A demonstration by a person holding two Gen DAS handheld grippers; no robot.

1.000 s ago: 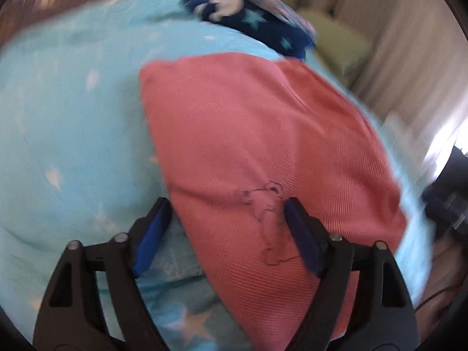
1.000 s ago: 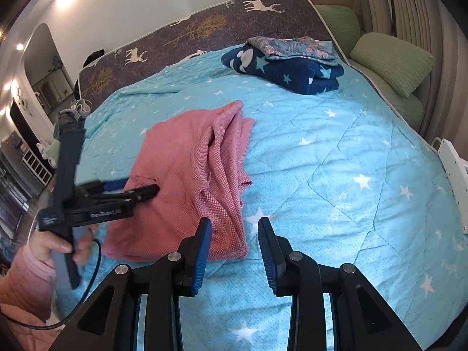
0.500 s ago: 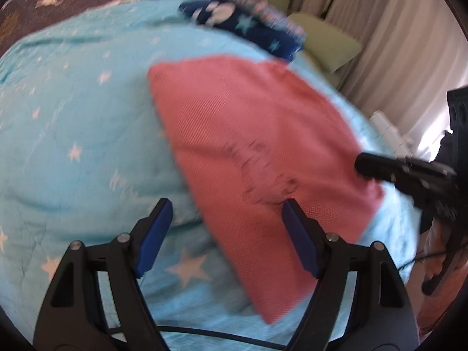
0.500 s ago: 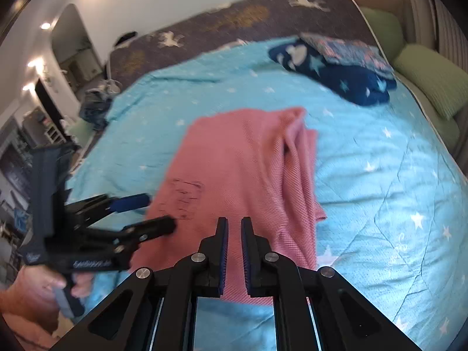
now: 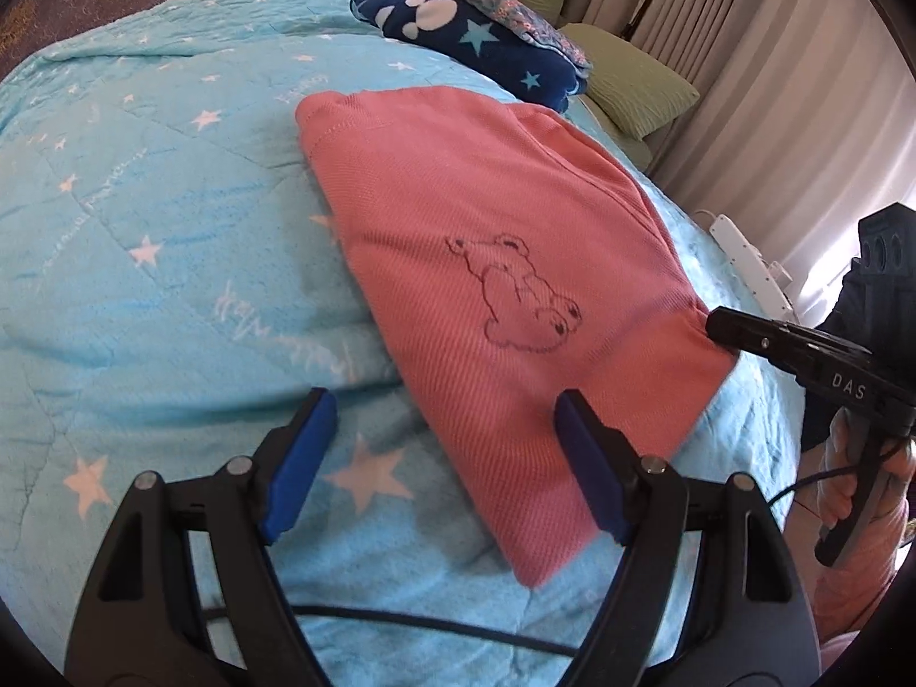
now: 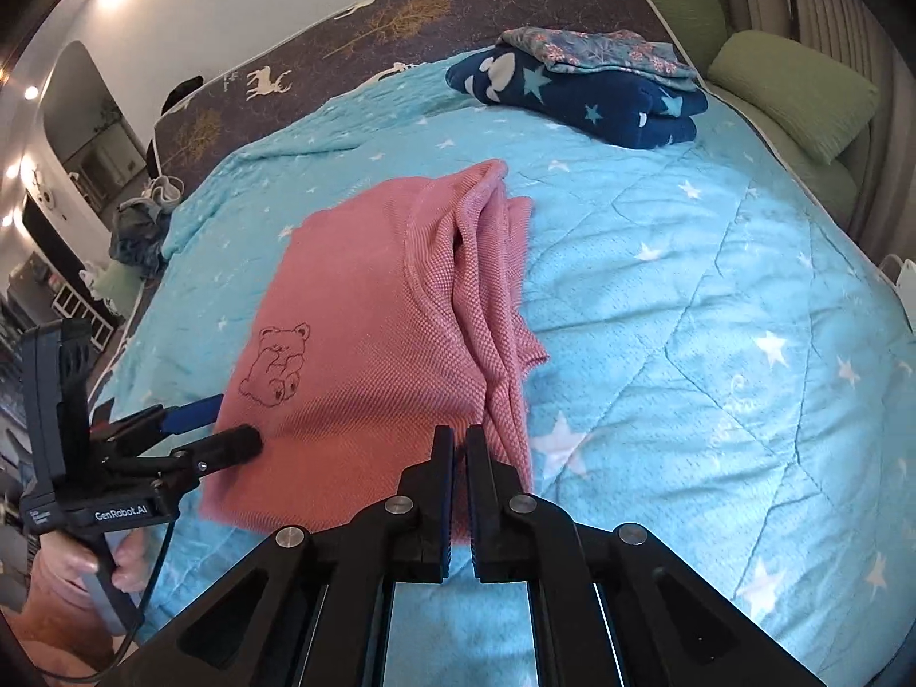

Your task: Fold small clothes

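Left wrist view: looks forward between its own jaws from low over the near edge of the bed, close to the pink garment, facing the headboard end and the curtained side. Right wrist view: set higher and further back, looking down the bed toward the folded pile. Shared field: the pink garment, the blue quilt and the pile. Each view also includes the opposite gripper: right gripper at the frame's right, left gripper at the frame's left.

The right gripper covers the pink garment's near hem.
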